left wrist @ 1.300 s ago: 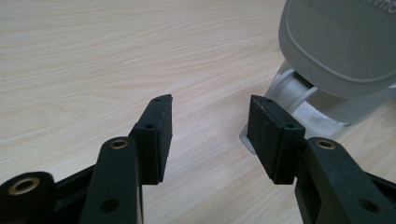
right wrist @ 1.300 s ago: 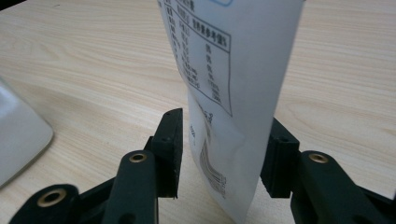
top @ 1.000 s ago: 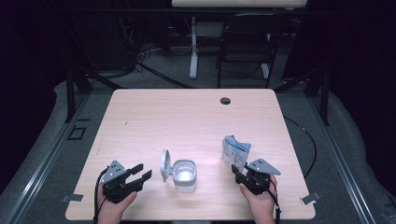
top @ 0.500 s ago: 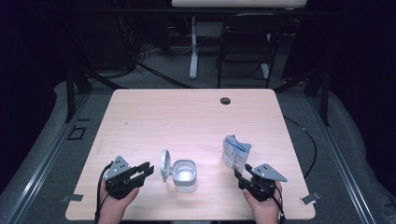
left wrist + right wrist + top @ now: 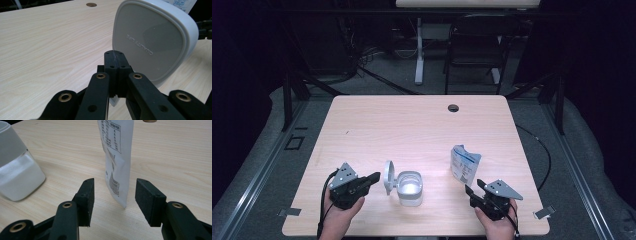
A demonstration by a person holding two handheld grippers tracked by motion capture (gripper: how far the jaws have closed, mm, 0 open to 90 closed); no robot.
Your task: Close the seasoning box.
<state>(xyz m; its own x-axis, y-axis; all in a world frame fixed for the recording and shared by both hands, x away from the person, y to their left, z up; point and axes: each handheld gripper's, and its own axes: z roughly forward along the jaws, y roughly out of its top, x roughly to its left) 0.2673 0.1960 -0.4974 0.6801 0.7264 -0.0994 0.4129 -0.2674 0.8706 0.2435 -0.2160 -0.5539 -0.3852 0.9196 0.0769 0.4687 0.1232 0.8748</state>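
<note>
Since a second ago the left gripper (image 5: 371,178) has drawn its jaws together: they stood spread apart near the left front of the table (image 5: 412,125) then, and now they are pressed flat against each other with nothing between them, as the left gripper view shows with the two black pads (image 5: 115,67) meeting in a thin seam. That gripper has also edged a little toward the container (image 5: 409,187), and its tips now sit just beside the raised lid (image 5: 388,176), which stands upright on the container's left side; whether they touch the lid cannot be told. Container and lid have kept their place near the front middle of the table. On the right, the right gripper (image 5: 472,189) has opened its jaws slightly further and holds nothing; in the right gripper view the white printed pouch (image 5: 117,157) stands upright between and just beyond the parted pads (image 5: 88,195), clear of both. In the high view the pouch (image 5: 464,165) stands where it stood before, to the right of the container and just on the far side of the right gripper.
</note>
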